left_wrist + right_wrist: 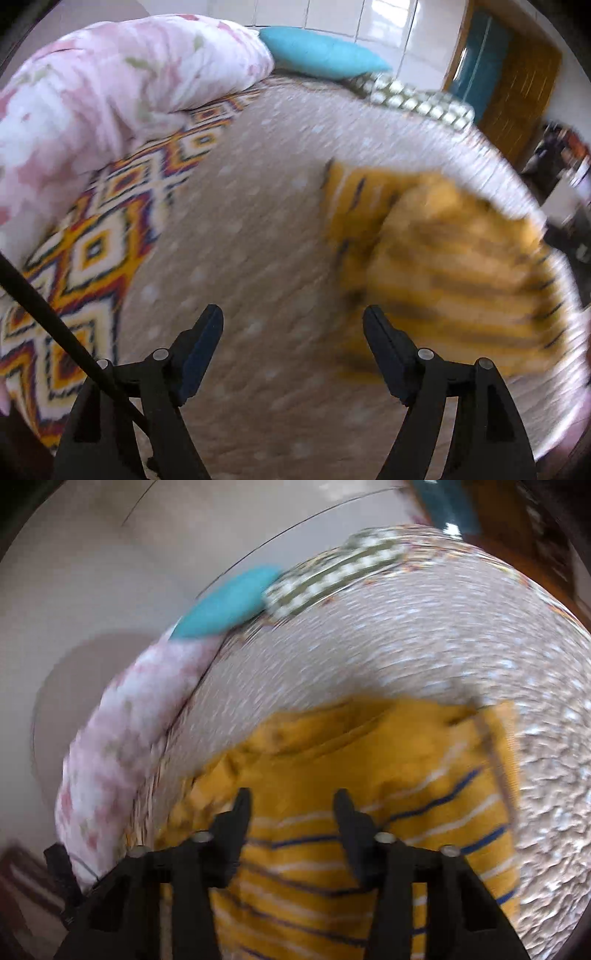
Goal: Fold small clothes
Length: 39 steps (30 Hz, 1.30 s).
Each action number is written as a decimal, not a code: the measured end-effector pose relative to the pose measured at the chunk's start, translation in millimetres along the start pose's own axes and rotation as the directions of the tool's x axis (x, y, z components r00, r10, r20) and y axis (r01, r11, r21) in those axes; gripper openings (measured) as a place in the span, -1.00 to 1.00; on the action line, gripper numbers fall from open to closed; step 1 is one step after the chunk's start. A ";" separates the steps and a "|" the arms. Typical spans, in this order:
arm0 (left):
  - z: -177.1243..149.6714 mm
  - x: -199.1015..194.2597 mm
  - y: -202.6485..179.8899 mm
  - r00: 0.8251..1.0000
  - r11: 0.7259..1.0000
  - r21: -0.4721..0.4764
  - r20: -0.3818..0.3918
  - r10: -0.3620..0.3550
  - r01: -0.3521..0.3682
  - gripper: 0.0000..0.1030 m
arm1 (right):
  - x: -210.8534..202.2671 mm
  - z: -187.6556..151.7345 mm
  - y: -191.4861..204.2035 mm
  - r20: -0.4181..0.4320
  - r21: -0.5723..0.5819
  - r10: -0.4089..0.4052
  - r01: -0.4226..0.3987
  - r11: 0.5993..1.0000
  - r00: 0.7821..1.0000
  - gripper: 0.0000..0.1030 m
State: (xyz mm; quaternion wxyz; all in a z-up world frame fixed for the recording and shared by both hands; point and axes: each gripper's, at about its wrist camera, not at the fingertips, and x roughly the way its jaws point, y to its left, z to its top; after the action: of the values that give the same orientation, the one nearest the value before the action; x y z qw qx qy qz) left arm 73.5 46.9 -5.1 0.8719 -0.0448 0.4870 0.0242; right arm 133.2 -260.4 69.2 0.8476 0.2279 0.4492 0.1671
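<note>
A small yellow garment with white and dark blue stripes point(439, 266) lies on a beige dotted bedcover point(251, 221), blurred by motion. My left gripper point(293, 314) is open and empty, above the cover just left of the garment. In the right wrist view the garment point(369, 775) lies partly folded straight ahead. My right gripper point(291, 801) is open and empty, hovering over the garment's striped part.
A pink floral quilt point(110, 81) is bunched at the left, with a patterned blanket point(99, 243) beneath it. A teal pillow point(321, 51) and a checked cloth point(417, 99) lie at the far edge. A wooden door point(517, 74) stands beyond the bed.
</note>
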 end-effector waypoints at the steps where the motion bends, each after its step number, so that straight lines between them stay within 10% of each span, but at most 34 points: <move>1: -10.4 7.3 4.7 0.999 0.999 0.007 -0.005 0.044 -0.044 0.50 | 8.3 -3.7 12.2 -0.017 -0.034 -0.003 0.003 0.999 1.000 -0.19; 9: -38.6 23.9 33.3 0.995 0.996 -0.050 0.078 -0.065 0.069 0.93 | 99.8 -30.7 97.3 -0.131 -0.259 -0.088 0.052 0.964 0.987 -0.25; 25: -44.6 20.6 42.6 0.982 0.984 -0.096 0.133 -0.134 0.147 0.95 | 256.5 -4.7 197.2 -0.135 -0.573 -0.373 0.235 0.785 0.918 -0.20; 31: -44.2 21.3 43.8 0.982 0.985 -0.095 0.131 -0.134 0.147 0.95 | 187.6 12.0 188.1 -0.097 -0.456 -0.226 0.159 0.876 0.969 -0.19; 39: -43.3 21.5 42.5 0.984 0.986 -0.092 0.124 -0.127 0.139 0.94 | 43.1 -25.7 70.9 -0.052 -0.374 -0.229 0.194 0.907 0.972 -0.12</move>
State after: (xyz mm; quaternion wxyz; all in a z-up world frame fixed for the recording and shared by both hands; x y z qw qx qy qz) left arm 44.4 84.7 -48.3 0.8955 -0.1195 0.4287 -0.0070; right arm 129.4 -173.7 65.0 0.8659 0.0076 0.4719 0.1658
